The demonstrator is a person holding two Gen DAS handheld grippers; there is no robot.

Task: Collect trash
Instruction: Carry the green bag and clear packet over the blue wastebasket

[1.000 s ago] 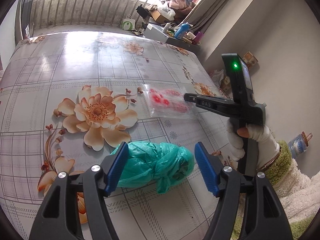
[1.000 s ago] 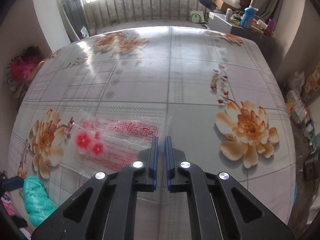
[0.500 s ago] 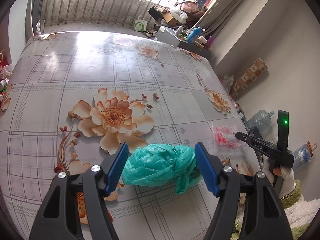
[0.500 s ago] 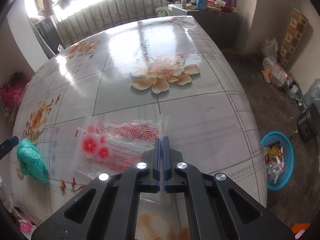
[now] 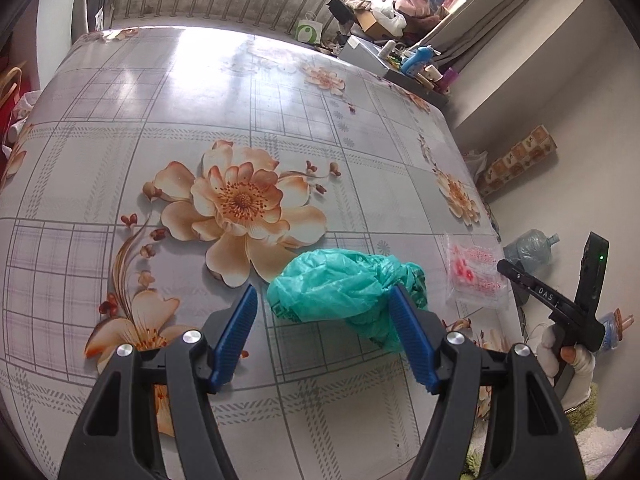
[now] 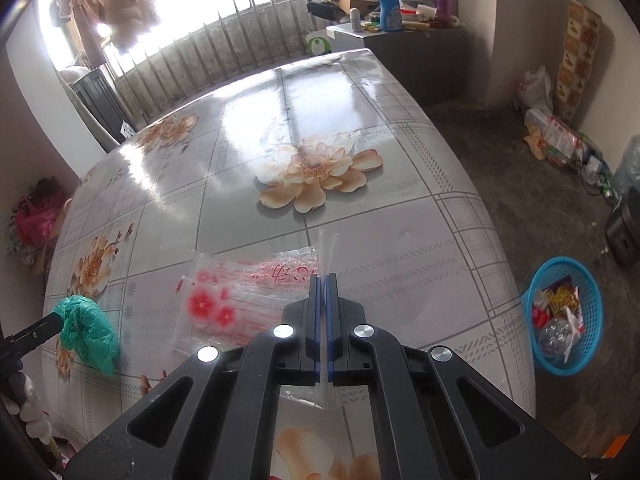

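clear plastic of the red-printed wrapper (image 6: 248,304), long axis running across the table (image 6: 420,240) near its edge, is pinched at one end by the pressed-together right tongs (image 6: 323,280), the spread left tongs (image 5: 324,308) flank the teal bag (image 5: 344,284), and only the right view shows the blue basket (image 6: 592,292).

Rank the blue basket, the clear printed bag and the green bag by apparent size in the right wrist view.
1. Clear printed bag: covers the most picture, though it lies nearest the camera.
2. Blue basket: on the floor, farther off, so its true size may be understated.
3. Green bag: smallest, crumpled at the table's left edge.
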